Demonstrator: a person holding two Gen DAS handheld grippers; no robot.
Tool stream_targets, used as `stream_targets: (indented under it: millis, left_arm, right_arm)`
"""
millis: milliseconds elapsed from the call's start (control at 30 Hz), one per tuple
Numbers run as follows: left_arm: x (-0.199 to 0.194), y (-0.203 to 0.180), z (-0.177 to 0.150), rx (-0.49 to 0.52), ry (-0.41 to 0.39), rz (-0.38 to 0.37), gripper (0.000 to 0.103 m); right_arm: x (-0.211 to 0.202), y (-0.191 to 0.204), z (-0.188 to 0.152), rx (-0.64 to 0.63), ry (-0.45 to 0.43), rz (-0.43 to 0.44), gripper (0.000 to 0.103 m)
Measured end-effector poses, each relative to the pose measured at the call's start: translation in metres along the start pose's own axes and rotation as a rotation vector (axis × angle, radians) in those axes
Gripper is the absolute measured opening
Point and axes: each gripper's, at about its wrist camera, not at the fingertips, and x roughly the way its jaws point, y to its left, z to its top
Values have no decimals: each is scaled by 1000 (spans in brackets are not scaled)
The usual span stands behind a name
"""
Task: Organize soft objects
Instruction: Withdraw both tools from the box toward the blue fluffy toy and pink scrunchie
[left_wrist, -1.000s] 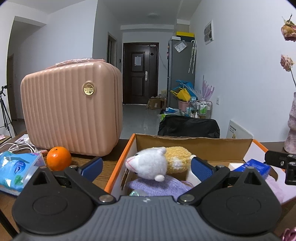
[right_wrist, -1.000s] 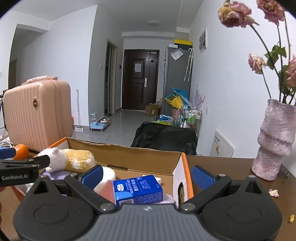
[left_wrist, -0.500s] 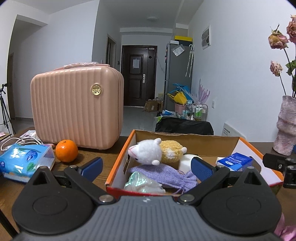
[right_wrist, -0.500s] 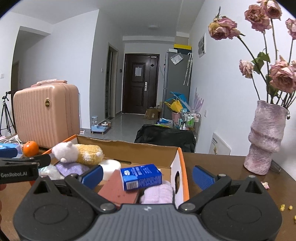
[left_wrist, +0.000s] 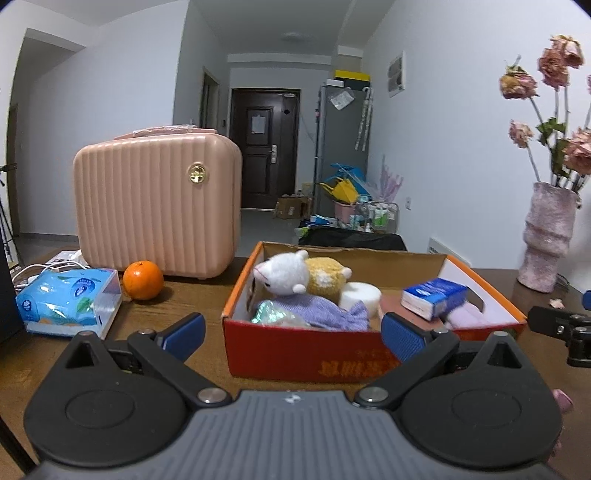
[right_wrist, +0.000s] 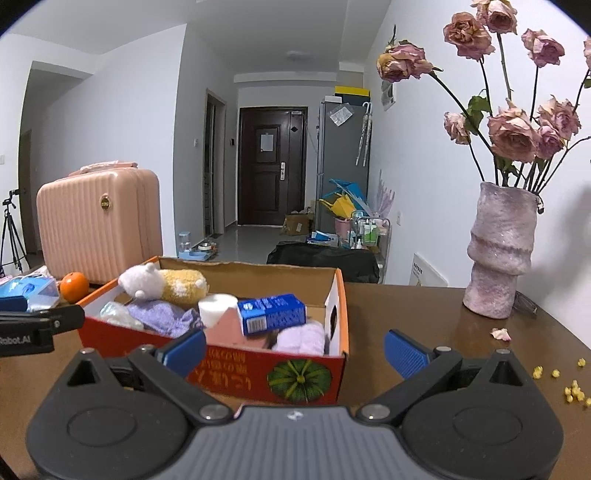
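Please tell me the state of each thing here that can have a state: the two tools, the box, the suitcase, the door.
Left tool: open, empty.
Right tool: open, empty.
Cardboard box: open top, filled.
Pink suitcase: shut, upright.
Dark door: shut.
Flowers: wilted.

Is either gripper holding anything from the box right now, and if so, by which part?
Nothing is held. The left gripper and right gripper are both open and empty, short of the cardboard box.
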Motion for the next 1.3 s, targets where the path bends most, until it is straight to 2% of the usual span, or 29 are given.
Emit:
stream_targets:
  millis: [700,1000,1300]
  left_arm:
    - [-48,-17,-33,53,78,-42,103]
    - [-60,-29,-44,77,114,-59,103]
    - [-55,-45,-52,91,181,-77,103]
  right_arm:
    - [-62,-14,-43,-39,33,4,103]
    - [-66,-28,-50,-16,56,-2,103]
    - [-63,-44,-53,3,81,-14,103]
